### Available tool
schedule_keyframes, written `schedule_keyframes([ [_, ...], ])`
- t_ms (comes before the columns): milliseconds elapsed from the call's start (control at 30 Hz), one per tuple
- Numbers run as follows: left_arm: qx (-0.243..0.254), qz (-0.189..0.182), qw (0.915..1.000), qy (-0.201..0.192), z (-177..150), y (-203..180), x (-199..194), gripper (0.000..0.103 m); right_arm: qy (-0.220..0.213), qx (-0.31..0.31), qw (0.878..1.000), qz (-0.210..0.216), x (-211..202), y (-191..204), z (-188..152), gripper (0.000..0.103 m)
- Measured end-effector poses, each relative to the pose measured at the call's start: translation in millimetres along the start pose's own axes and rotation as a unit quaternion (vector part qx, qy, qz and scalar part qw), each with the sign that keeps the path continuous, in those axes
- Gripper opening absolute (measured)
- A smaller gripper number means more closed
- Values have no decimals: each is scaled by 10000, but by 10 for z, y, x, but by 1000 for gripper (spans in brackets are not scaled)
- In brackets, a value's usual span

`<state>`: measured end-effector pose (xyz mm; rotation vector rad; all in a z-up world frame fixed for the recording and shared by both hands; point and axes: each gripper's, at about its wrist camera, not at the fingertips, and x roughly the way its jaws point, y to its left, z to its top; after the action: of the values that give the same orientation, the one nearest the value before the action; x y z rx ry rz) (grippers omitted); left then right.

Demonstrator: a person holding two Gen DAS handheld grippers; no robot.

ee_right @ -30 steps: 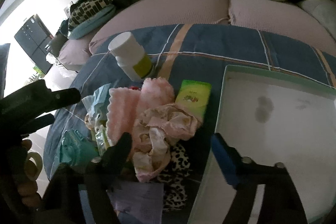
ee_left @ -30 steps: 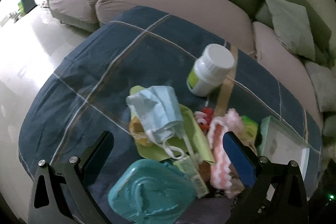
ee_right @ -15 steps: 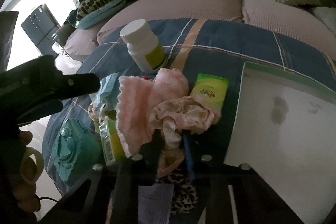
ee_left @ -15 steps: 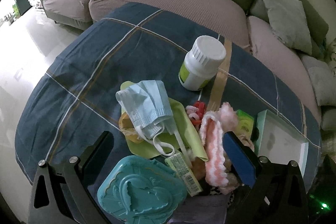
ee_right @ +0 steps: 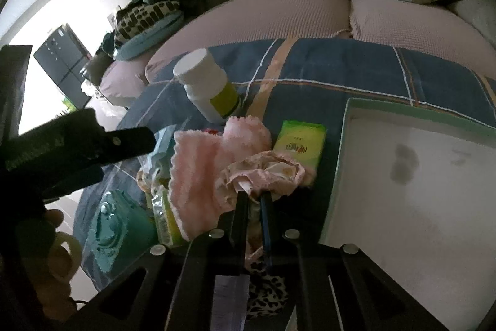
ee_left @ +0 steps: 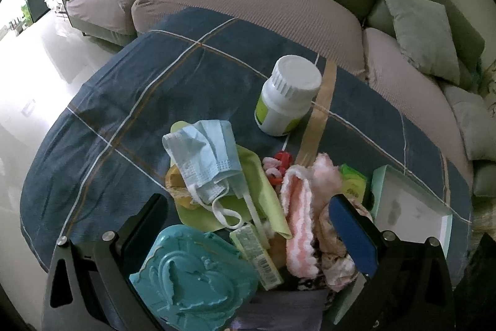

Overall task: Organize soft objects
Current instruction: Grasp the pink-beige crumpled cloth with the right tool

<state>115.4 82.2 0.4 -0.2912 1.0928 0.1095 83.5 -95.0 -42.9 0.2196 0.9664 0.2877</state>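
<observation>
Right hand-held gripper (ee_right: 254, 197): fingers pressed nearly together, pinching the crumpled pink-and-cream cloth (ee_right: 263, 172) at the near edge of the pile. Cloth lying against a fluffy pink towel (ee_right: 201, 169) on its left and just in front of a green packet (ee_right: 300, 145). Leopard-print fabric (ee_right: 266, 293) showing beneath the gripper. White tray (ee_right: 418, 176) with a green rim sitting just right of the pile, on the blue plaid sheet (ee_right: 341, 70) covering the worktop.

Left hand-held gripper (ee_left: 248, 222): fingers spread wide, holding nothing, hovering over the left part of the pile. Between the fingers: a teal heart-patterned case (ee_left: 192, 278), a blue face mask (ee_left: 207, 163) lying on a lime-green cloth (ee_left: 263, 188), and a small barcoded pack (ee_left: 257, 256). Pink towel (ee_left: 300, 216) lying just inside the blue pad of the right finger. White bottle (ee_left: 285, 95) with a yellow-green label standing upright beyond the pile, apart from it. Red-and-pink hair ties (ee_left: 276, 166) lying between bottle and towel.

Sofa (ee_left: 263, 8) with a grey cushion (ee_left: 424, 30) curving behind the worktop.
</observation>
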Motion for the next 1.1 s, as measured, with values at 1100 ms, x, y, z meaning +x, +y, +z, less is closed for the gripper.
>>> schedule_keyframes([
  [1100,877,27,9960,188,-153,-555,152,74,-820,1018,9908,356,-613,-588,99,8],
])
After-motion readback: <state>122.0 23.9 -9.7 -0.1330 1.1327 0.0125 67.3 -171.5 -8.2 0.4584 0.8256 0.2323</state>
